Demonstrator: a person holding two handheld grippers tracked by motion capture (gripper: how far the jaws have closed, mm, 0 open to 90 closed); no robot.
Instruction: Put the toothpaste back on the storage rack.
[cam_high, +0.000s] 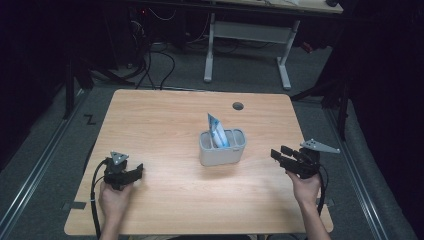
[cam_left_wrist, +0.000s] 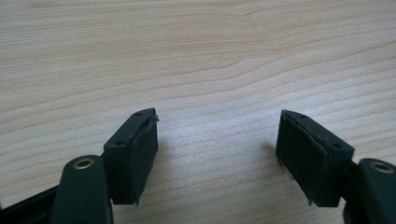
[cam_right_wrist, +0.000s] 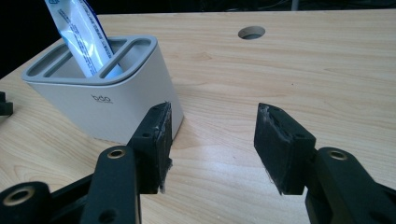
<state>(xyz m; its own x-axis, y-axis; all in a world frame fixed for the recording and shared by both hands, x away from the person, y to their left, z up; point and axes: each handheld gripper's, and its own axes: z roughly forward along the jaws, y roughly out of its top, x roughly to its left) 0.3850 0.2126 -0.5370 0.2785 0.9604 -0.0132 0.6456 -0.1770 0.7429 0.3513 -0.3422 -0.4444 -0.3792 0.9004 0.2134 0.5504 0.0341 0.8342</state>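
On the left of the high view, the left claw (cam_high: 131, 173) rests low over the pale wood worktop (cam_high: 165, 120), held in a hand (cam_high: 114, 199) that comes up from the near edge. Its jaws stand spread, and in the left gripper view the left claw (cam_left_wrist: 217, 154) has only bare wood grain between its two black pads.

Toward the middle of the worktop stands a grey holder (cam_high: 222, 147), a small rounded tub with long slots in its darker grey top. The right gripper view shows the holder (cam_right_wrist: 116, 100) with pale, smooth walls, a faint small logo printed on its side, and a slightly flared rim. A blue-and-white sachet (cam_high: 217, 130) stands in one of the slots, its lower end hidden inside and its upper part leaning toward the far left in the high view. In the right gripper view the sachet (cam_right_wrist: 81, 32) looks glossy and creased, white with blue print along the edge. Beyond the holder, near the far edge, a round cable hole (cam_high: 238, 106) opens in the wood.

On the right, the right claw (cam_high: 281, 155) is held above the worktop beside the holder, well apart from it and pointing toward it. Its jaws are spread with nothing between them; in its own view the right claw (cam_right_wrist: 212, 140) frames bare wood just beside the holder's near corner.
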